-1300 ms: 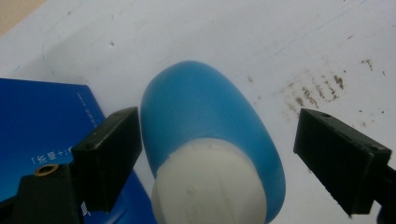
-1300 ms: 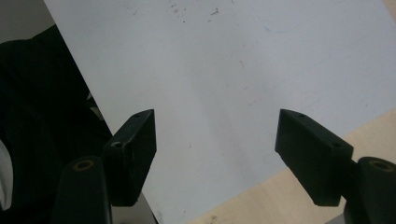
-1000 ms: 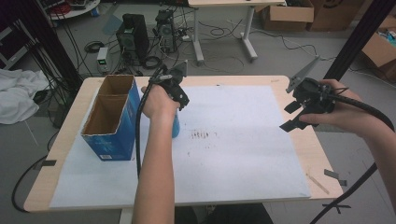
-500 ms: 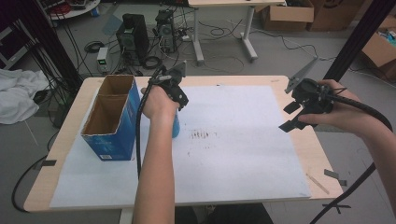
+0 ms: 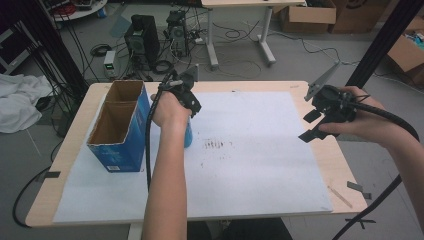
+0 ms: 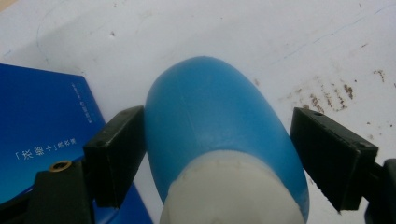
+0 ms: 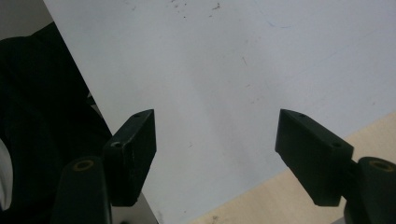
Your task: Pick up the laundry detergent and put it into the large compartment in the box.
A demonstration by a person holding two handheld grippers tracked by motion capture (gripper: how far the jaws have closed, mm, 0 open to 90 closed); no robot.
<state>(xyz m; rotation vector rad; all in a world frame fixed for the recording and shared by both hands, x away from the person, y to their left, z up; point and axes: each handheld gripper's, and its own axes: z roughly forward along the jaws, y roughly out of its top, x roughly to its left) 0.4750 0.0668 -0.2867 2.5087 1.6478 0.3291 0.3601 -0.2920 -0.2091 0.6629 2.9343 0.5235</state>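
— One table, its top under a white sheet with a patch of brown specks. What stands on it?

— At the left, a blue box, open on top with two compartments. Just beside it is a blue bottle with a white cap end (seen from that end).

— And the left gripper?

— Its jaws stand either side of the bottle; one touches it, the other shows a small gap.

— The right gripper?

— Spread wide, empty, hovering over the sheet's right edge, well apart from the bottle.
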